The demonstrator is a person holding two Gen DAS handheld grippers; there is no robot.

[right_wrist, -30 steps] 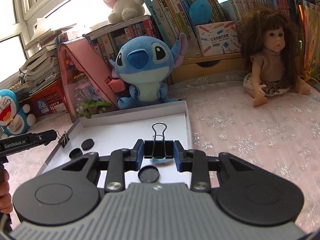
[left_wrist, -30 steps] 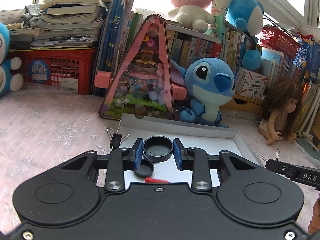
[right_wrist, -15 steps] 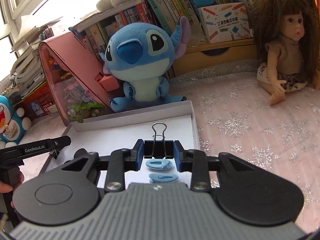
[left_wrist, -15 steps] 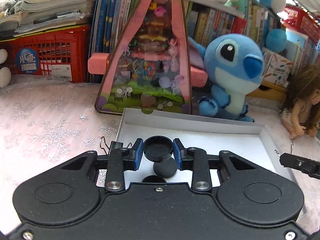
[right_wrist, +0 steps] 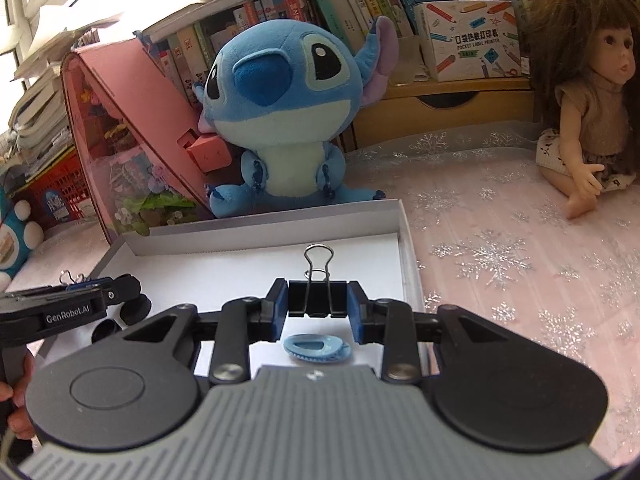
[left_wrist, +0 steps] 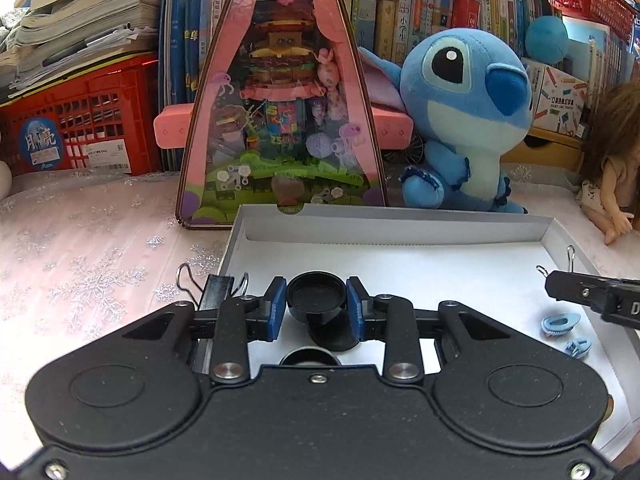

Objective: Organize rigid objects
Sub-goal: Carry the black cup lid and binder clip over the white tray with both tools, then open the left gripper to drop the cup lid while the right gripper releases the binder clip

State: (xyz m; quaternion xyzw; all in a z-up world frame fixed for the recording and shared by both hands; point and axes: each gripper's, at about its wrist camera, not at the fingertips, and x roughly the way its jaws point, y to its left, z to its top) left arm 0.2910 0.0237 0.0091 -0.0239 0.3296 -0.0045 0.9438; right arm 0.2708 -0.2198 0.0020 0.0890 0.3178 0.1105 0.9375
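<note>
Tongs, left (left_wrist: 316, 308): clenched on round black plastic cap (left_wrist: 316, 295), hollow side up, above white cardboard tray (left_wrist: 400, 226). Tongs, right (right_wrist: 317, 307): clenched on black metal binder clip (right_wrist: 317, 298), wire loops upright, over same tray. Ribbed blue oval piece (right_wrist: 317, 347) lies on the tray floor beneath, partly cut off by gripper body. 2nd cap (left_wrist: 332, 334) under left tongs mostly hidden.

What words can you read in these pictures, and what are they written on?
"GenRobot.AI": on the left gripper's arm.
"POCKET LABEL PRINTER": on the white printer box, under a line of Chinese characters.
"月亮": on the round blue sticker on the red crate.
"小学生": on a book spine behind the blue plush.
"D": start of a cut-off word on the right gripper.
Other book spines and the crate's white label: too small to read.
</note>
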